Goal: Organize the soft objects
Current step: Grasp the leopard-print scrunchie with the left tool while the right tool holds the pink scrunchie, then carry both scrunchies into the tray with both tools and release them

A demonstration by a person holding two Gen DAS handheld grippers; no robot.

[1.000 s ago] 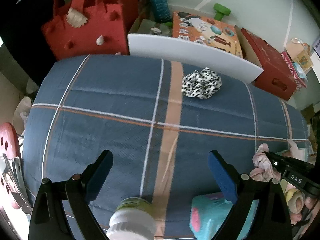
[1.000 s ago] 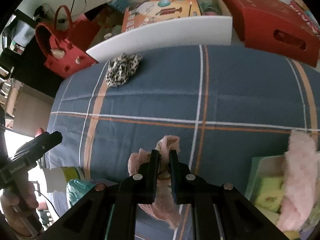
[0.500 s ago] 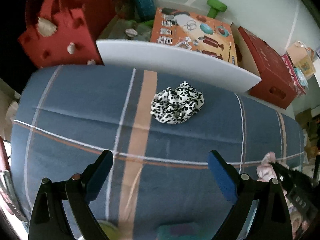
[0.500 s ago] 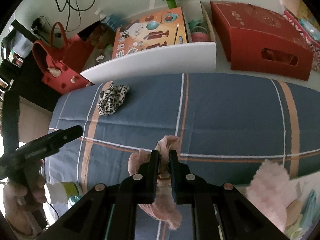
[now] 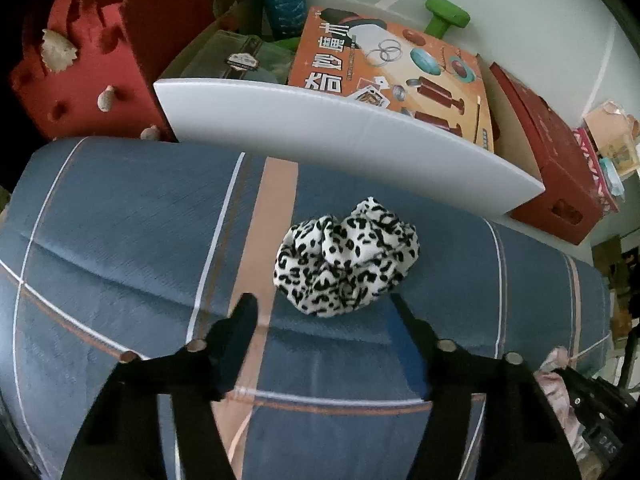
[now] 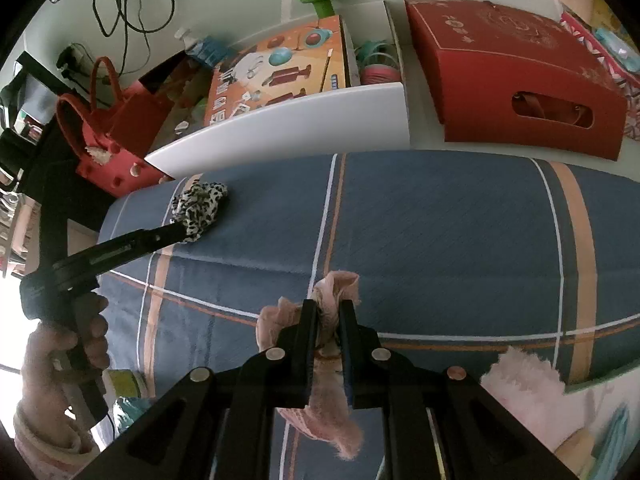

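Leopard-print scrunchie [image 5: 347, 261] sits just ahead of your left gripper [image 5: 320, 312] — jaws spread wide; straddle it squarely before closing — right gripper [image 6: 329, 312] stays clenched on the pink cloth [image 6: 320, 412].

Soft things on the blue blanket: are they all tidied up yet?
Not yet. The right claw is shut on a pink scrunchie, not put away. The left claw is open just short of the leopard-print scrunchie lying on the blanket. A fluffy pink thing waits nearby.
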